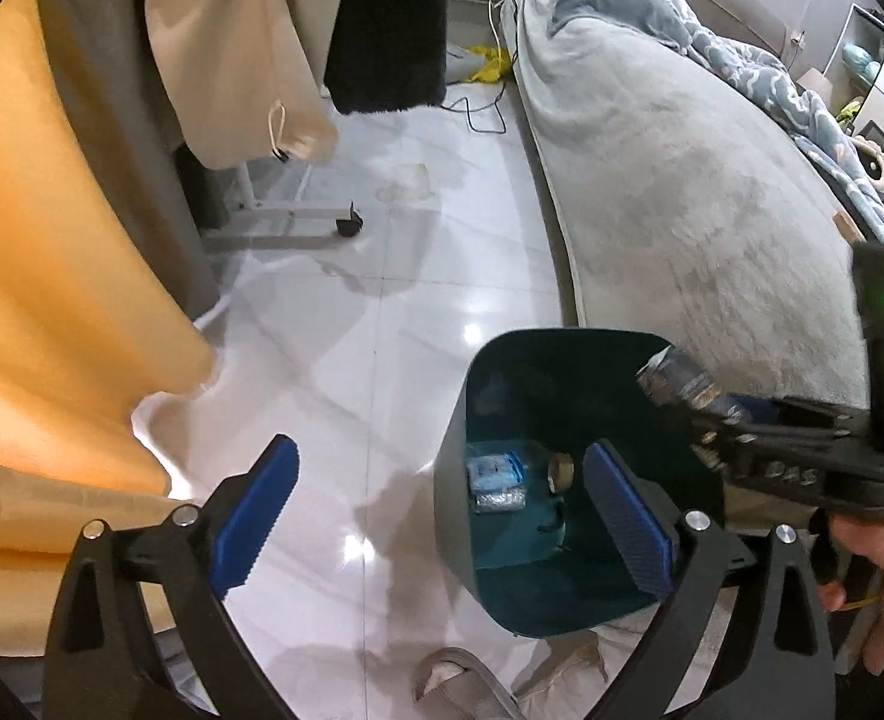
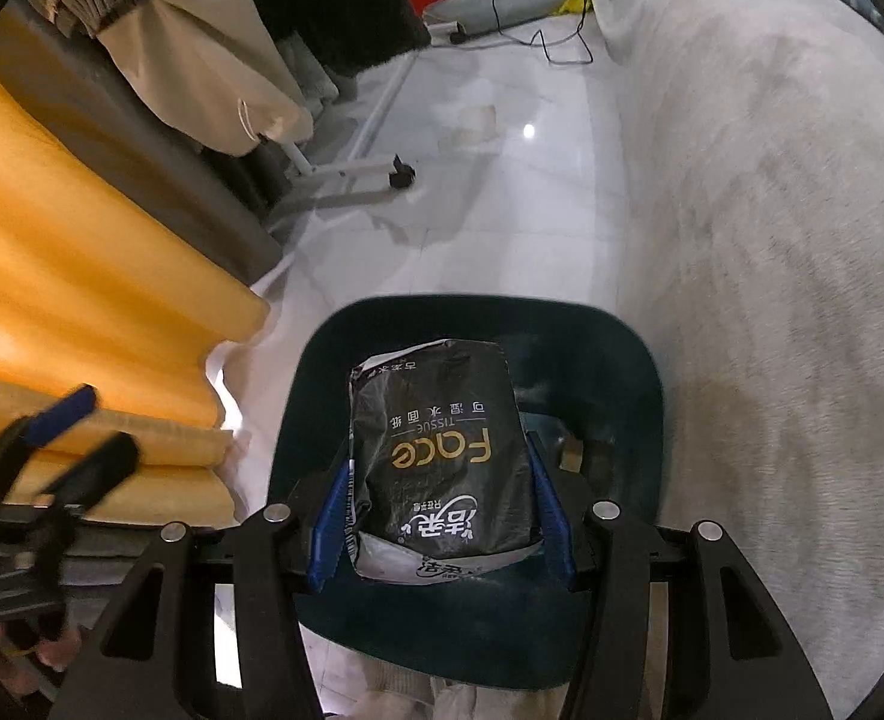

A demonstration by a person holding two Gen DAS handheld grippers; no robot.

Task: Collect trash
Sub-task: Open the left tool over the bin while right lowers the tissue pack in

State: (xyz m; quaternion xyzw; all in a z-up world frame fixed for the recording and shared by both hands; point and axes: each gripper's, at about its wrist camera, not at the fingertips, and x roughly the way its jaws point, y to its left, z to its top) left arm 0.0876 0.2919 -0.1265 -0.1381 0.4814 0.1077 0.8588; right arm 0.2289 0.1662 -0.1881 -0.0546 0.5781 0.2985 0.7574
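White glossy floor tiles [image 2: 532,228] are running between the orange curtain [image 2: 81,276] and the grey bed cover [image 2: 772,240], and we are holding the black tissue pack [image 2: 442,450] clamped in the right gripper [image 2: 442,516], directly above the teal bin [image 2: 321,372]. Our left gripper [image 1: 435,516] is hanging wide and empty beside the bin's left wall. We are judging the pack centred enough; best to lower it past the rim before letting go, so it joins the wrappers [image 1: 496,480] on the bottom.
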